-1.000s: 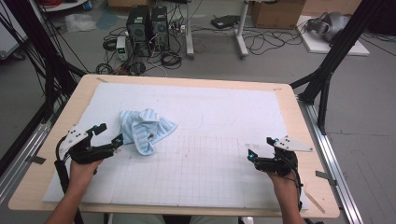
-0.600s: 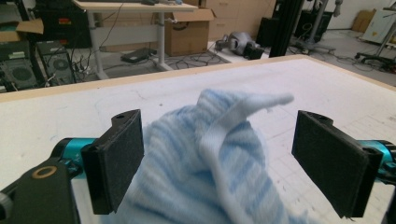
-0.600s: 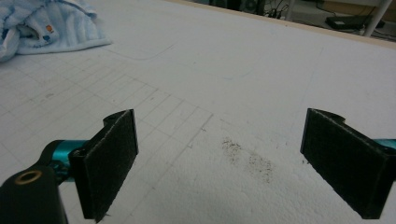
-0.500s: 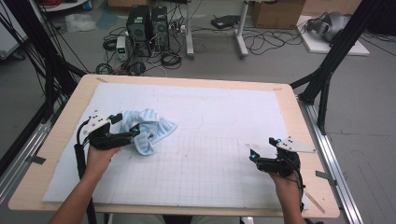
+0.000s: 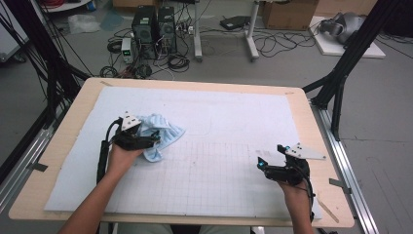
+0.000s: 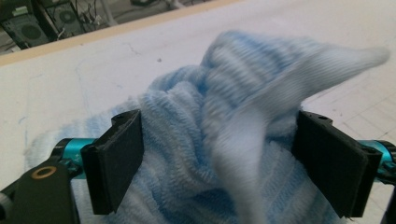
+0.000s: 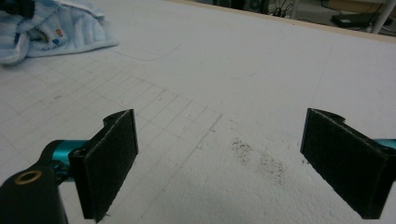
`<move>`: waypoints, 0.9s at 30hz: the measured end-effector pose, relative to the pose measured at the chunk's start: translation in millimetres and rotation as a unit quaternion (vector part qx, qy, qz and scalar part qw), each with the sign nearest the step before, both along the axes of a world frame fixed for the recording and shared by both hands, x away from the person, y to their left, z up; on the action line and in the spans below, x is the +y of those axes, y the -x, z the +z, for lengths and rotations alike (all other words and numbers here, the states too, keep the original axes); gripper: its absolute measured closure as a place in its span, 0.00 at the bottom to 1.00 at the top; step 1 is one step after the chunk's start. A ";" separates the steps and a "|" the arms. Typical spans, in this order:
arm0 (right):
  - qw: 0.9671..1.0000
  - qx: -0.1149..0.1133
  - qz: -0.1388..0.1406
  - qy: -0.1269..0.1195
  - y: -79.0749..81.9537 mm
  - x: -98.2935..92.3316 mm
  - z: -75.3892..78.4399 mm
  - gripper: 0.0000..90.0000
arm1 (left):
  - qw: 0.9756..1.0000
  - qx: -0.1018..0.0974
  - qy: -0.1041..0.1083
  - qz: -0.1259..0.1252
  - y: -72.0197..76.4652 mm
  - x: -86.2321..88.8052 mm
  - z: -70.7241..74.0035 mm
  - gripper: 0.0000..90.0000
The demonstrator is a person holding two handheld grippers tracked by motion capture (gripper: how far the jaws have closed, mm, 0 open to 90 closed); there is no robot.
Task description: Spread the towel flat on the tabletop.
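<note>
A crumpled light blue towel [image 5: 158, 134] lies on the left part of the white mat [image 5: 234, 112] that covers the wooden table [image 5: 316, 141], about midway between the near and far edges. The mat carries a faint pencil grid across its near half.

The left gripper [image 5: 148, 140] is at the towel's near left side, held in the person's left hand [image 5: 122, 156]. In the left gripper view its jaws stand wide apart with a bunched mound of the towel [image 6: 219, 140] between them. The left jaw seems to press against the cloth, though the fold in front is blurred, so whether the right jaw touches it is hard to say. One pale corner of the towel sticks up and off to the right, above the jaws.

The right gripper [image 5: 265, 165] is well apart from the towel, near the right edge of the mat, in the person's right hand [image 5: 292, 187]. Its jaws are spread wide with nothing between them, above bare mat with a small dark smudge [image 7: 259, 158]. In the right gripper view the towel [image 7: 51, 28] shows at the far left.

Beyond the table's far edge, two computer towers [image 5: 156, 29] and loose cables sit on the floor.
</note>
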State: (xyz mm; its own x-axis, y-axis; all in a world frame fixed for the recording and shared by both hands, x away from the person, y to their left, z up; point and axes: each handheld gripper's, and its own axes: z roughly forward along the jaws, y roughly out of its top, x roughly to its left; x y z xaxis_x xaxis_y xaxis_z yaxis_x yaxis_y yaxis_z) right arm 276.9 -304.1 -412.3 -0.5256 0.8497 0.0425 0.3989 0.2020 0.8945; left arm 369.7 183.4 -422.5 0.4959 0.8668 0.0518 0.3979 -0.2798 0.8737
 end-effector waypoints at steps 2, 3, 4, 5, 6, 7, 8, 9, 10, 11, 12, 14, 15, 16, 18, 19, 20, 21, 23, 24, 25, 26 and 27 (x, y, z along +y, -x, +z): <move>1.000 0.001 0.002 0.000 0.1 0.7 -0.2 0.11 | 1.000 0.004 -0.011 0.003 -1.4 -3.6 -1.9 0.20; 1.000 0.001 0.002 -0.001 0.2 0.6 -0.3 0.11 | 1.000 0.009 -0.017 0.005 -2.3 -4.6 -3.5 0.21; 1.000 0.002 0.002 -0.001 0.2 0.5 -0.2 0.11 | 1.000 0.016 -0.020 0.004 -3.5 -4.7 -5.2 0.23; 1.000 0.002 0.002 0.000 0.0 0.4 -0.2 0.11 | 1.000 0.024 -0.019 0.003 -5.3 -4.2 -7.6 0.27; 1.000 0.000 0.003 0.001 -0.4 0.4 -0.5 0.11 | 0.999 0.028 -0.019 0.004 -6.4 -4.0 -9.2 0.30; 1.000 0.002 0.003 0.001 -0.3 0.6 -0.6 0.11 | 0.999 0.032 -0.018 0.002 -7.6 -3.8 -11.1 0.34; 1.000 0.004 0.004 0.001 -0.6 1.1 -0.7 0.11 | 0.999 0.035 -0.019 -0.001 -9.0 -3.4 -12.7 0.40; 1.000 0.002 0.005 0.002 -1.3 1.4 -1.1 0.11 | 0.999 0.038 -0.020 -0.004 -9.8 -3.4 -14.0 0.46; 1.000 0.005 0.005 0.001 -1.4 2.3 -1.0 0.11 | 0.999 0.038 -0.022 -0.012 -10.4 -2.8 -14.5 0.54; 1.000 0.005 0.005 0.001 -1.8 2.6 -1.0 0.11 | 0.999 0.037 -0.010 -0.017 -10.9 -2.3 -14.7 0.62; 1.000 0.003 0.006 0.002 -2.4 3.1 -1.1 0.11 | 0.999 0.040 0.004 -0.023 -11.0 -0.8 -14.3 0.68; 1.000 0.006 0.006 -0.001 -2.5 4.1 -1.1 0.11 | 0.997 0.050 0.036 -0.042 -10.2 2.4 -12.7 0.74; 1.000 0.004 0.008 0.003 -3.2 3.7 -1.6 0.11 | 0.996 0.055 0.048 -0.054 -9.1 3.0 -11.7 0.76; 1.000 0.006 0.007 0.002 -3.5 3.9 -1.9 0.11 | 0.995 0.058 0.058 -0.065 -7.7 2.1 -10.7 0.76; 1.000 0.008 0.008 0.003 -4.8 3.8 -2.9 0.11 | 0.992 0.060 0.069 -0.082 -5.1 -0.4 -9.0 0.77; 1.000 0.009 0.008 0.003 -5.0 4.0 -3.3 0.11 | 0.991 0.060 0.076 -0.092 -3.2 -3.6 -7.9 0.78; 1.000 0.010 0.008 0.003 -5.1 4.5 -3.6 0.11 | 0.990 0.061 0.078 -0.100 -1.8 -5.6 -6.9 0.78; 1.000 0.010 0.010 0.006 -5.6 4.9 -3.9 0.11 | 0.989 0.060 0.082 -0.108 -0.6 -7.9 -6.1 0.78; 1.000 0.010 0.012 0.008 -6.2 5.7 -4.4 0.11 | 0.987 0.059 0.092 -0.119 1.7 -11.4 -4.6 0.78; 1.000 0.011 0.013 0.008 -6.1 6.2 -4.4 0.11 | 0.985 0.059 0.100 -0.126 3.3 -13.4 -4.0 0.78; 1.000 0.012 0.013 0.009 -6.1 6.7 -4.6 0.11 | 0.984 0.059 0.108 -0.130 4.4 -14.5 -3.6 0.78; 1.000 0.012 0.013 0.008 -6.4 7.2 -4.8 0.11 | 0.983 0.058 0.114 -0.134 5.5 -15.9 -3.4 0.78; 1.000 0.013 0.014 0.010 -6.4 7.3 -4.9 0.11 | 0.981 0.059 0.118 -0.139 6.7 -17.2 -2.9 0.78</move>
